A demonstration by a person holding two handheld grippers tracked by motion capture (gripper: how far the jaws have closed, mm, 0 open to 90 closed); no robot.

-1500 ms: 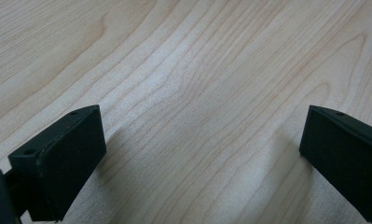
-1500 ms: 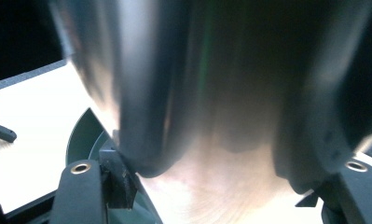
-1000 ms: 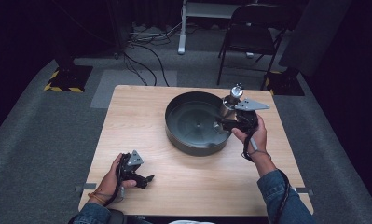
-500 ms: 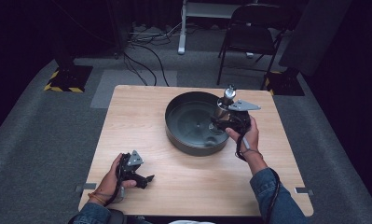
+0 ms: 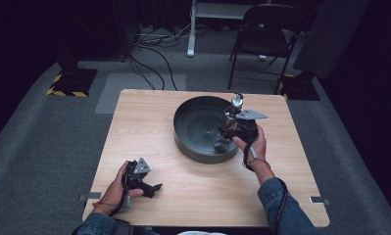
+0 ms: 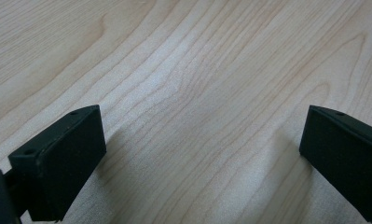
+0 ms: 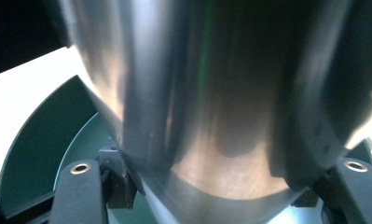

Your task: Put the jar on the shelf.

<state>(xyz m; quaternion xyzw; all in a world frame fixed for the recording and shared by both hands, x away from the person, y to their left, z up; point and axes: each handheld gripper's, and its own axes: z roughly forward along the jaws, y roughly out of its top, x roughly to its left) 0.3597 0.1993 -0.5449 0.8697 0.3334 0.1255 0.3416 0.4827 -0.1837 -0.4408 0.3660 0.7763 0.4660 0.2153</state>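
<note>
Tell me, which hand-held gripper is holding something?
The right hand-held gripper, over the dark round basin, grips a shiny metal cup. The left hand-held gripper stands open above bare table.

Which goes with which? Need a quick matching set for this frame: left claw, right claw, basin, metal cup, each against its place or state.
Things:
1. left claw
2. right claw
3. dark round basin
4. shiny metal cup

Places or states:
A. gripped between two jaws
B. open, low over bare wood at the table's near left
C. resting on the table, right of centre
D. shut on the cup, over the basin's right side

Pairs: 1-B, 2-D, 3-C, 4-A
</note>
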